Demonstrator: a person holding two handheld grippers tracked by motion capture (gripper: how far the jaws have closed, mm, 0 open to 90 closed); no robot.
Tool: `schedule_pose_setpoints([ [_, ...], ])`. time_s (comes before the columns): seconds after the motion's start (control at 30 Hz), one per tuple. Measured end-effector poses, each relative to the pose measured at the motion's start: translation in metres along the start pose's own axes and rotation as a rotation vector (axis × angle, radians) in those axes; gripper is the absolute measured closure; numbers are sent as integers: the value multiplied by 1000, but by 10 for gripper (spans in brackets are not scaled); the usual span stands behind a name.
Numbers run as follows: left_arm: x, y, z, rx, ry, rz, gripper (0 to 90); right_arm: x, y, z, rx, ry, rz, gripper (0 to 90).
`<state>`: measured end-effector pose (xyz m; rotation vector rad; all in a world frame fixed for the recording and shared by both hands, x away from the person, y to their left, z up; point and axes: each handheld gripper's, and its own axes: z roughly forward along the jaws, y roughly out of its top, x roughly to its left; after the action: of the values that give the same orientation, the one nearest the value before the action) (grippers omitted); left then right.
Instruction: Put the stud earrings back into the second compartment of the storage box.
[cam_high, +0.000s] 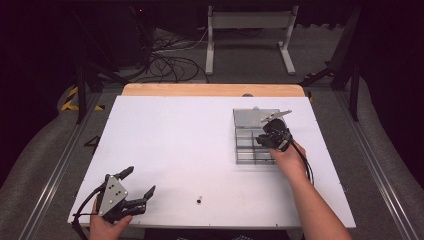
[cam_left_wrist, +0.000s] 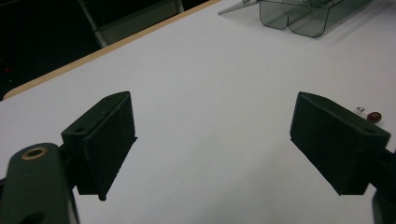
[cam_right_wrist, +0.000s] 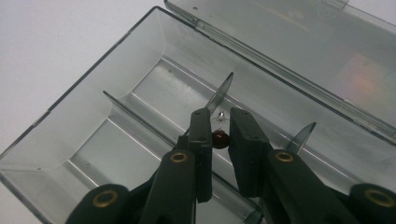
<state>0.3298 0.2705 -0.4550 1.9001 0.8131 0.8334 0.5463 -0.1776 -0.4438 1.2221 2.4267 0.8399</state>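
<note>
My right gripper is shut on a small dark red bead-like component with thin wire leads. It holds it above a divider inside a clear plastic compartment box, whose lid lies open behind. In the high view that gripper hangs over the box at the table's right. My left gripper rests near the front left corner, jaws wide open with nothing between them. A second small red component lies on the white tabletop to its right.
The white tabletop has a wooden strip along its far edge. Beyond the table stand a white frame and loose cables on the floor. The box's compartments look bare.
</note>
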Motion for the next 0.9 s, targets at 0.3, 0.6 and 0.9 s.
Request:
schedule_pose_setpoints([
  [0.3, 0, 0, 0, 2, -2, 0, 147, -3, 0, 4, 13, 0, 17, 707],
  [0.6, 0, 0, 0, 1, -1, 0, 147, -2, 3, -12, -63, 63, 59, 472],
  [0.9, -1, 0, 0, 1, 0, 0, 147, 29, 7, -38, -156, 96, -60, 337],
])
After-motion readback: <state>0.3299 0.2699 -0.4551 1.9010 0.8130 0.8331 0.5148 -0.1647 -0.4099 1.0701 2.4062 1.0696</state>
